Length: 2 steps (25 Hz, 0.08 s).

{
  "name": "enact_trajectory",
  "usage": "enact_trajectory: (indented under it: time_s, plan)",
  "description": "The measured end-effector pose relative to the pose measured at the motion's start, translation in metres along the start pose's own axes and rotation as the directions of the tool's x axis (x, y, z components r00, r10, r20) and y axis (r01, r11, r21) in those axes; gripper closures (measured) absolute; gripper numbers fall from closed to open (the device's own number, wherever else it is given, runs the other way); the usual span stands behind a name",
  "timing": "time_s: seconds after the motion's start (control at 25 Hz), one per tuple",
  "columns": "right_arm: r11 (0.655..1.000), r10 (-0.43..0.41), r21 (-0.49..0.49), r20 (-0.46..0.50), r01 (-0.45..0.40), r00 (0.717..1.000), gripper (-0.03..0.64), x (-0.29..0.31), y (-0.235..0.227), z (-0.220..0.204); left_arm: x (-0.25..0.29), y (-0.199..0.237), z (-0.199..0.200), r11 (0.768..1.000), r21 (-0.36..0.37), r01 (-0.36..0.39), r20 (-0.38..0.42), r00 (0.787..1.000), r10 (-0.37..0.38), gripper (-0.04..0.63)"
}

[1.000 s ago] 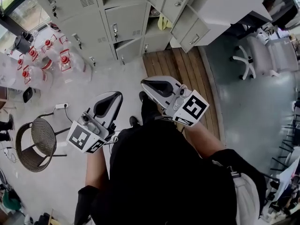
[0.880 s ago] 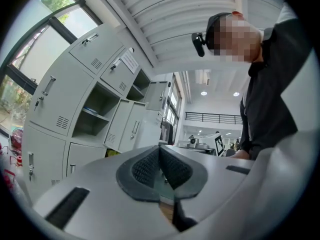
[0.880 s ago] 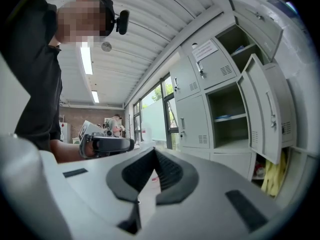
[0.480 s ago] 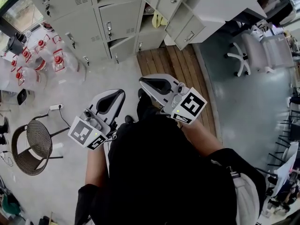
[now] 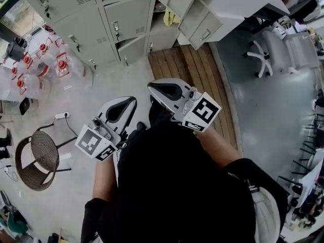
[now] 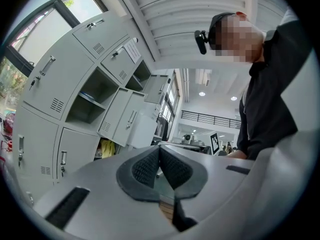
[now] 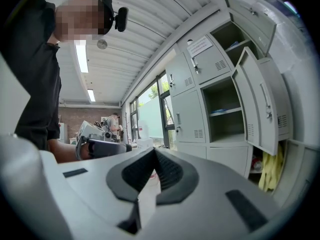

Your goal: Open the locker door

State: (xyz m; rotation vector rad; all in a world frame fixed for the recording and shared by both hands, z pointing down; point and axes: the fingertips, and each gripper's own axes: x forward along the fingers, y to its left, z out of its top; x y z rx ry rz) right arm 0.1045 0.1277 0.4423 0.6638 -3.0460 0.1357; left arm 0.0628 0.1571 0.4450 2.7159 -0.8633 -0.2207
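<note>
A bank of grey lockers fills the top of the head view. Some of its doors stand open at the right, one low door hangs ajar, and others are closed with handles. My left gripper and right gripper are held side by side in front of the person, well short of the lockers. Both are shut with nothing between the pads. The left gripper looks at a closed door and an open compartment. The right gripper faces a swung-open door.
A yellow cloth lies in a low compartment. Water jugs with red caps stand at the left of the lockers, with a wicker chair nearer. A wooden platform lies below the open doors. An office chair stands at the right.
Both grippers have sunk slightly, and the lockers have slid a little toward the top of the head view. Both stay shut and empty.
</note>
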Motion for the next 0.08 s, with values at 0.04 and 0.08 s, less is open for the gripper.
enact_trajectory:
  time_s: [0.04,0.08]
  plan:
    - [1.000,0.000,0.003,-0.001,0.000,1.000,0.606,0.0008,-0.0001,-0.0017,0.0007,0.0013,-0.0012,1.000,-0.003,0.003,-0.002,1.000,-0.003,0.584]
    - [1.000,0.001,0.006,-0.002,-0.001,1.000,0.606,0.0015,-0.0003,-0.0033,0.0015,0.0026,-0.0023,1.000,-0.005,0.005,-0.004,1.000,-0.005,0.584]
